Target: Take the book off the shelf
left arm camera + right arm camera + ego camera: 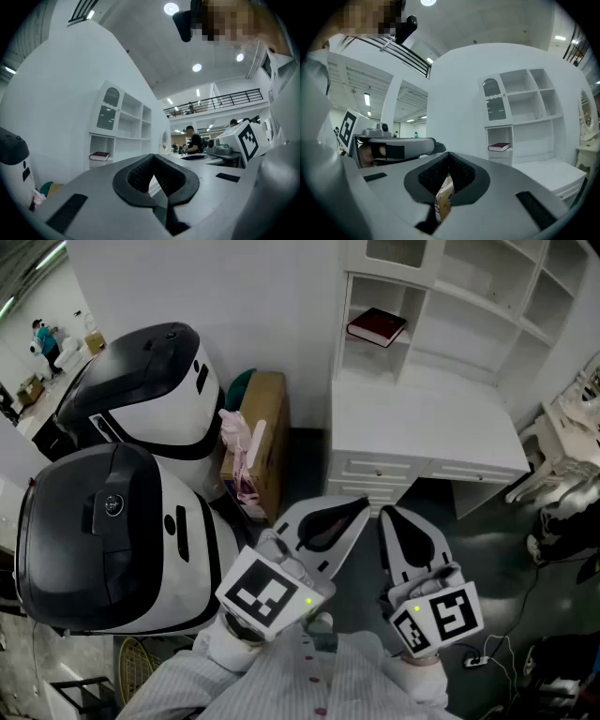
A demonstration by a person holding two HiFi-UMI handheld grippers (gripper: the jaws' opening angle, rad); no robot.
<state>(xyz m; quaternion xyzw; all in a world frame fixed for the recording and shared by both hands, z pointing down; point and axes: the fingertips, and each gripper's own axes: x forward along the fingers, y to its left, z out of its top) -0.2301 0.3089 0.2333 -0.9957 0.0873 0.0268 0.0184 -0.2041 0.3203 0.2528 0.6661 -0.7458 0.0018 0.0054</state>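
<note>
A dark red book [377, 326] lies flat in the lower left compartment of the white shelf unit [469, 306] that stands on a white desk [422, 423]. It also shows as the book [99, 156] in the left gripper view and the book [499, 147] in the right gripper view. Both grippers hang low, close to the person's body and well short of the desk. My left gripper [352, 506] is shut and holds nothing; its tips [152, 159] meet. My right gripper [389, 515] is shut and empty too, jaws [449, 157] closed.
Two large white-and-black machines [141, 381] [103, 531] stand at the left. A cardboard box [265, 432] with pink material sits between them and the desk. A white chair [562, 451] and floor cables [487, 652] are at the right. Desk drawers [375, 468] face me.
</note>
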